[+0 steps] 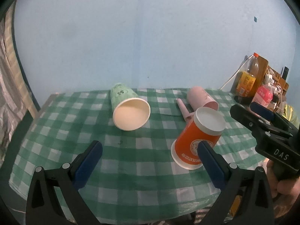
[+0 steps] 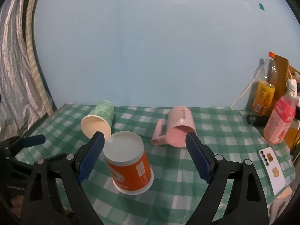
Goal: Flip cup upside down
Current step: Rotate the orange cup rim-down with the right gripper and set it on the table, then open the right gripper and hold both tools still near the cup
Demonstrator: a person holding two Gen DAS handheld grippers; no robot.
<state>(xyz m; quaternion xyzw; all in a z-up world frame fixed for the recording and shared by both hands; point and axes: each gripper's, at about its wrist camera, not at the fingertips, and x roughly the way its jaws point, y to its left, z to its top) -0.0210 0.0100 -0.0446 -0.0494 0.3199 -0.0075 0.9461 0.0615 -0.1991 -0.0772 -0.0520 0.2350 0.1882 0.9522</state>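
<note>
An orange paper cup (image 1: pixel 196 142) (image 2: pixel 129 166) stands upside down on the green checked tablecloth (image 1: pixel 131 159), rim down and white base up. A green paper cup (image 1: pixel 129 110) (image 2: pixel 99 120) lies on its side with its mouth toward me. A pink mug (image 1: pixel 202 98) (image 2: pixel 178 127) lies on its side, handle to the left. My left gripper (image 1: pixel 150 150) is open and empty, the orange cup just behind its right finger. My right gripper (image 2: pixel 144 144) is open and empty, the orange cup between its fingers; it also shows in the left wrist view (image 1: pixel 260 123).
Bottles and a pink carton (image 2: pixel 279 120) stand at the table's right end beside a wooden rack (image 1: pixel 270 75). A white phone (image 2: pixel 271 168) lies near the right edge. A curtain (image 2: pixel 15 75) hangs at the left. A blue wall is behind.
</note>
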